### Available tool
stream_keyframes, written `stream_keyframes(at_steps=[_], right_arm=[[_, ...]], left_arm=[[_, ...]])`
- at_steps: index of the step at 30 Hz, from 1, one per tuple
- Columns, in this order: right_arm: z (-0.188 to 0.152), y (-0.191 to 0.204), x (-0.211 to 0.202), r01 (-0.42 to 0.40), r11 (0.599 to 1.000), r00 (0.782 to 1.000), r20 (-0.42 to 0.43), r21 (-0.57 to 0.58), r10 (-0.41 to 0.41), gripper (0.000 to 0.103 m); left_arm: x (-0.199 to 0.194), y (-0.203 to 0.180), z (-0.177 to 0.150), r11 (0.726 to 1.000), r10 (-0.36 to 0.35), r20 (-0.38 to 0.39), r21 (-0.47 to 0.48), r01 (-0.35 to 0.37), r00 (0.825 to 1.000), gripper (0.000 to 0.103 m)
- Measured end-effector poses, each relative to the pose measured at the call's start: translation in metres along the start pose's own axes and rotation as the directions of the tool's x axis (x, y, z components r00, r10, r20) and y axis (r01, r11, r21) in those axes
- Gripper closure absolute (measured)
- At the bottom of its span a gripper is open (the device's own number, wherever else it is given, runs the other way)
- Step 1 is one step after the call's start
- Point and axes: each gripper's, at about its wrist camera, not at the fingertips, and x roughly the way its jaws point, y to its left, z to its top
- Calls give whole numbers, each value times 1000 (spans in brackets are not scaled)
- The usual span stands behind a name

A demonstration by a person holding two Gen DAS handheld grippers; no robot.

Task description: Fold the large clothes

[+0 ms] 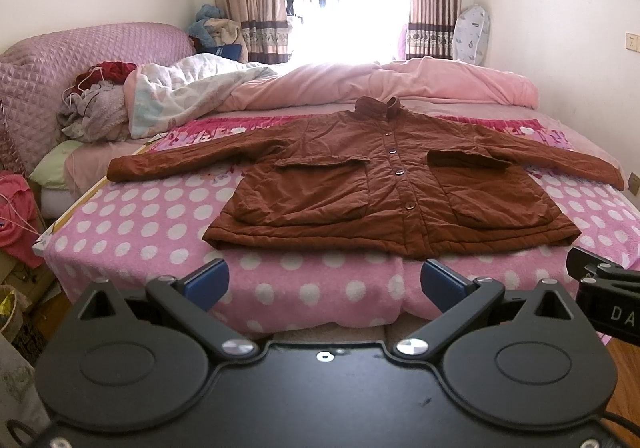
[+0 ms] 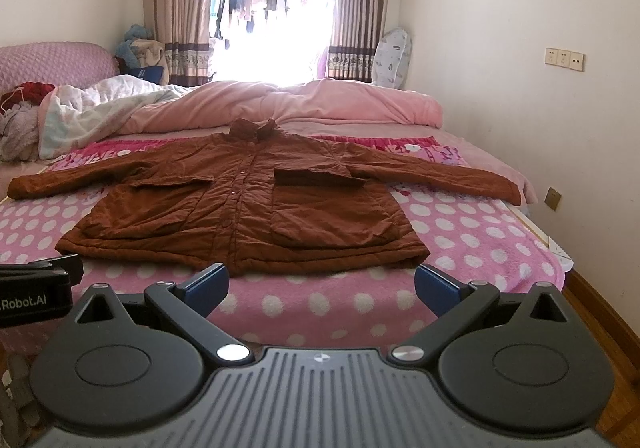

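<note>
A rust-brown buttoned jacket (image 1: pixel 384 188) lies flat and face up on a pink polka-dot blanket (image 1: pixel 152 220), sleeves spread to both sides, collar toward the window. It also shows in the right wrist view (image 2: pixel 248 216). My left gripper (image 1: pixel 325 282) is open and empty, held just short of the jacket's hem at the bed's near edge. My right gripper (image 2: pixel 321 284) is open and empty, also just short of the hem. Part of the right gripper shows at the right edge of the left wrist view.
A pink duvet (image 1: pixel 384 88) lies bunched across the far side of the bed. A pile of clothes (image 1: pixel 96 104) and a quilted headboard (image 1: pixel 60 60) are at the left. A wall (image 2: pixel 520 88) runs along the bed's right side. Curtains (image 2: pixel 176 8) frame a bright window.
</note>
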Motion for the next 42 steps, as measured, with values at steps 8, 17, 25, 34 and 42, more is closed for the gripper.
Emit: stream_keyframes(at_steps=[8,17,25,34,42], right_arm=[[0,-1,0,0,1000,1000,0,1,0,0],[0,0,0,0,1000,1000,0,1,0,0],[-1,0,0,-1,1000,1000,-1,1,1,0],[0,6,10,-14,1000,1000,8,-2,14,0],[27,8,70,-52,998,998,29,39,51,0]], left_arm=[[0,0,0,1000,-1,-1,2,1,1000,0],[0,0,0,1000,0,0,1,0,1000,0],[1,0,-1,1000,1,-6,0,-1,1000,0],[23,7,5,1000,1,-6,11,-1,1000,0],[88,81,40,975,-85,32,-202,89,996,0]])
